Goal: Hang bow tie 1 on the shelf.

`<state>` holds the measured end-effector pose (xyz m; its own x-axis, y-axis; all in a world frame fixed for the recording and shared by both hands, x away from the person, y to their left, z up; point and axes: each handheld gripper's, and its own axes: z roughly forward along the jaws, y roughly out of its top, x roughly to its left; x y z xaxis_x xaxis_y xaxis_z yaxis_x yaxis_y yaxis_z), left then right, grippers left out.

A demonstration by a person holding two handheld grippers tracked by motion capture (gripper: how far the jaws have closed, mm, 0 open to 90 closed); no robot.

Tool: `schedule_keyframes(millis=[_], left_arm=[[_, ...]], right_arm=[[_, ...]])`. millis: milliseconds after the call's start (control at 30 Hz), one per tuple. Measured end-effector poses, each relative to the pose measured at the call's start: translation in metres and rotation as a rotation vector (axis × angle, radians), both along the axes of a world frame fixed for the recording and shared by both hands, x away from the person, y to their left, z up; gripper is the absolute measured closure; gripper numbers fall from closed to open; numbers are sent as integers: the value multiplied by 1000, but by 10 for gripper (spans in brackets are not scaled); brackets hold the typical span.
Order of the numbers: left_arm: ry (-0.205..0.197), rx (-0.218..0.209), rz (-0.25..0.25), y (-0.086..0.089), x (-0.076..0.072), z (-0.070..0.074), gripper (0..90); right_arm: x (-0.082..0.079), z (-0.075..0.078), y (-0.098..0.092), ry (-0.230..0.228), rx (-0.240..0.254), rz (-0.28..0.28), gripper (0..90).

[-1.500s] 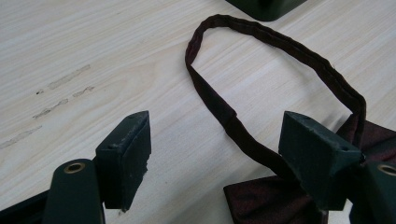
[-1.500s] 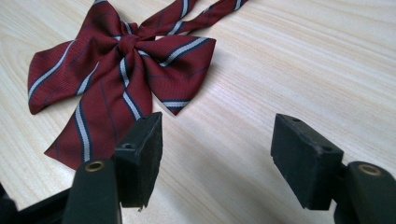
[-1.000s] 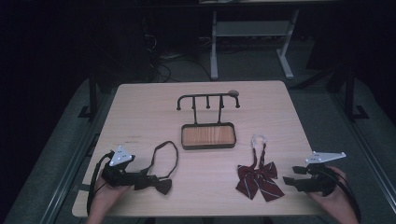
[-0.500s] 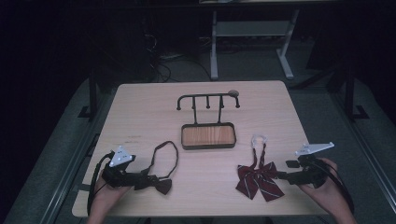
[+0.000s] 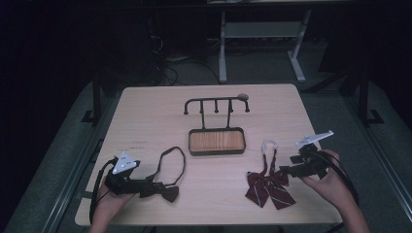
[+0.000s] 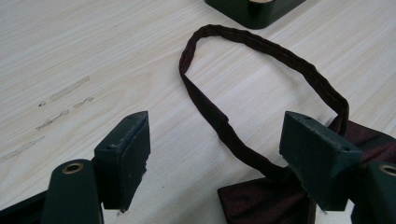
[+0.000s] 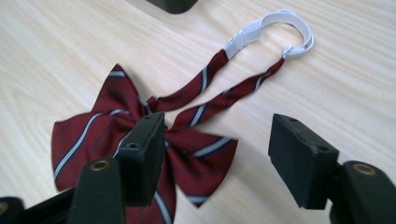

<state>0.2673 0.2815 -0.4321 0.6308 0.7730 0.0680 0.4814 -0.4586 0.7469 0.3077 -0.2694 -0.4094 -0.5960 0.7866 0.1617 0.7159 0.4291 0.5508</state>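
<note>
The right gripper (image 5: pixel 286 170) has lifted and slid in toward the red striped fabric bow tie (image 7: pixel 140 140) lying on the pale wooden table (image 5: pixel 145 121). Its jaws have been narrowing slightly but grip nothing yet, so a pickup looks imminent. The left gripper (image 6: pixel 215 154) sits released over the dark maroon bow tie (image 6: pixel 261 196).

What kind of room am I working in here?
Probably a lab or workshop set up for recording: a bare wooden table under dim light, loose cables on grey carpet behind it, and a white desk frame beyond.
</note>
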Motion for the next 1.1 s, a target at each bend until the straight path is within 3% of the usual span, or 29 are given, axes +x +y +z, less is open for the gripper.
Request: schedule_keyframes(millis=[467,600,733,800,1100], left_arm=[[2,8,2,4,1,0,251],[1,7,5,5,2,0,251],[2,9,6,5,2,-1,251],[4,14,2,5,3,-1,251],[3,19,3,6,3,-1,251]], right_arm=[[43,9,23,50,-90,33,437],[59,7,24,71,-100,9,451],[73,0,24,95,-77,-12,466],[79,-4,25,124,-80,-30,468],[96,-10,27,160,-107,-88,485]])
